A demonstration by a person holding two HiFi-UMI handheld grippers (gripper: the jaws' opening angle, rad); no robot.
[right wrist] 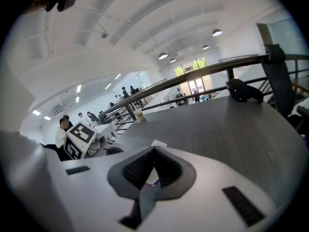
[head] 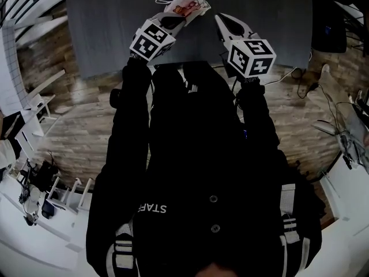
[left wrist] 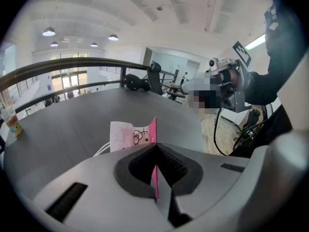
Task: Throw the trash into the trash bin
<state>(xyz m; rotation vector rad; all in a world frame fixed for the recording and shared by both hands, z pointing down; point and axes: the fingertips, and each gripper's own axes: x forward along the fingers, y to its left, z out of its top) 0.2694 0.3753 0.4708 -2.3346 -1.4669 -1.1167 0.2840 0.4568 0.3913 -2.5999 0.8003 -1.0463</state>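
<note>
Your dark sleeves (head: 135,97) reach out over a grey table (head: 104,27). Your left gripper (head: 177,18) is clamped on a pink-and-white wrapper (head: 187,6), holding it over the tabletop. Just to its right, your right gripper (head: 220,18) has its jaws drawn together.

A dark grey matte bench (head: 115,27) stands on a brown wood-plank floor (head: 75,137); a dark curved metal handrail (left wrist: 72,64) runs behind it. Round ceiling lamps (left wrist: 48,32) glow under the white ribbed ceiling (left wrist: 159,4), and daylight enters through glass doors (right wrist: 193,85)
</note>
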